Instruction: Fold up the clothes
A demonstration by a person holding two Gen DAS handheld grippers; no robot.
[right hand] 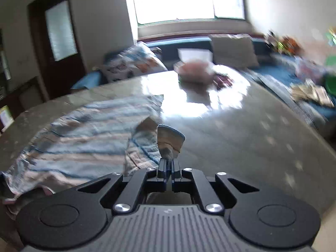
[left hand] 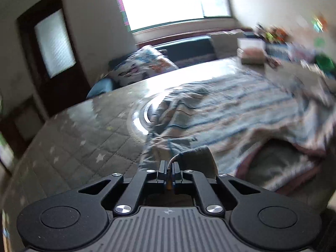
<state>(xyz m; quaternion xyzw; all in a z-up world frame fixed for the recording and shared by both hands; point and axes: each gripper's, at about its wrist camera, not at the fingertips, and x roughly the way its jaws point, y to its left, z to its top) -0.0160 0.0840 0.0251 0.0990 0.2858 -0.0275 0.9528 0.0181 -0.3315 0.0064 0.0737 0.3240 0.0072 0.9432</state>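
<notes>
A striped garment in blue, white and tan point(left hand: 241, 113) lies spread on a grey quilted table cover point(left hand: 79, 138). My left gripper point(left hand: 169, 164) is shut on a grey-tan edge of the garment point(left hand: 197, 157), at its near left side. In the right wrist view the same garment point(right hand: 84, 138) lies to the left. My right gripper point(right hand: 169, 161) is shut on a tan cuff or corner of it point(right hand: 170, 138), lifted above the table. Both views are blurred by motion.
A round metal ring point(left hand: 142, 113) shows on the table beside the garment. A box with pinkish contents point(right hand: 195, 69) stands at the far table edge. A blue sofa with a patterned cushion point(right hand: 134, 63) and clutter point(right hand: 310, 92) lie beyond. A dark door point(left hand: 52, 48) is at left.
</notes>
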